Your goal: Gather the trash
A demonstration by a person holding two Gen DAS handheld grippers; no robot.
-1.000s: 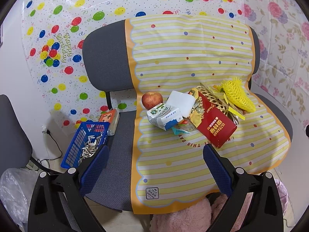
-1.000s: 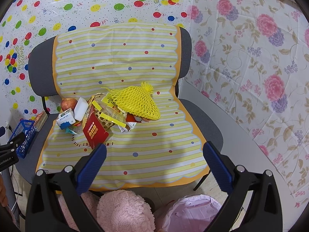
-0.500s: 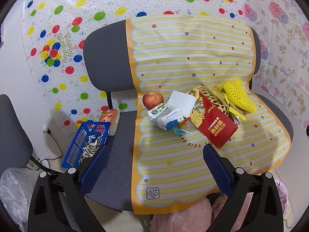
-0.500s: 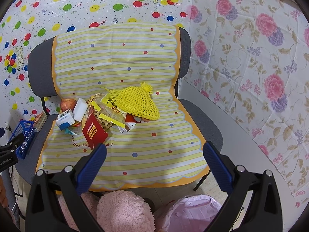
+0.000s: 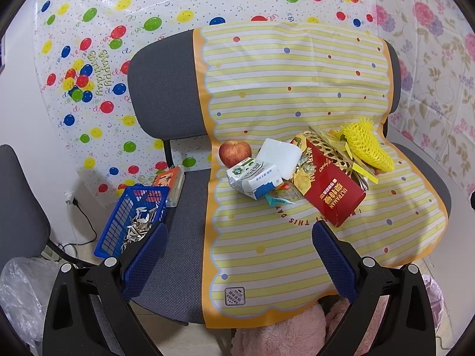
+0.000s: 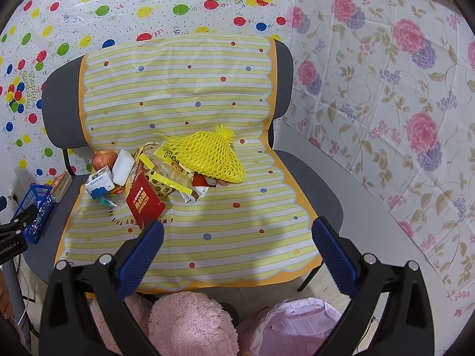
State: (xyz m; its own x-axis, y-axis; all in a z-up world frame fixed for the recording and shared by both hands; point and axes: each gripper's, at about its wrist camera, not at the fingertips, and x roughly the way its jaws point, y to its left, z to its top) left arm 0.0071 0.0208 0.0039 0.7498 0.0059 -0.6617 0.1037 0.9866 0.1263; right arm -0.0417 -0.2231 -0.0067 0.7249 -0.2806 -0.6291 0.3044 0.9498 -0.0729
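A heap of trash lies on a yellow striped cloth [image 5: 267, 237] over a grey chair: a red carton [image 5: 332, 195] [image 6: 144, 204], a crushed milk carton [image 5: 255, 178] [image 6: 99, 184], a white foam piece [image 5: 280, 157], a yellow foam net [image 5: 366, 148] [image 6: 212, 155] and wrappers [image 6: 172, 178]. An apple [image 5: 234, 153] [image 6: 104, 158] sits at the heap's left. My left gripper [image 5: 239, 237] is open, in front of the heap. My right gripper [image 6: 237, 234] is open too, hovering over the cloth's front, to the right of the red carton. Nothing is between either pair of fingers.
A blue basket [image 5: 133, 219] of seed shells stands on the seat's left edge, an orange packet [image 5: 170, 182] behind it. A bin with a pink liner [image 6: 297, 326] is on the floor at the front right. Something pink and fluffy [image 6: 187, 323] lies just below the chair. Patterned sheets cover the walls.
Both views shift only slightly; the left gripper drifts a touch to the left. Both grippers stay open and nothing in the heap has moved.
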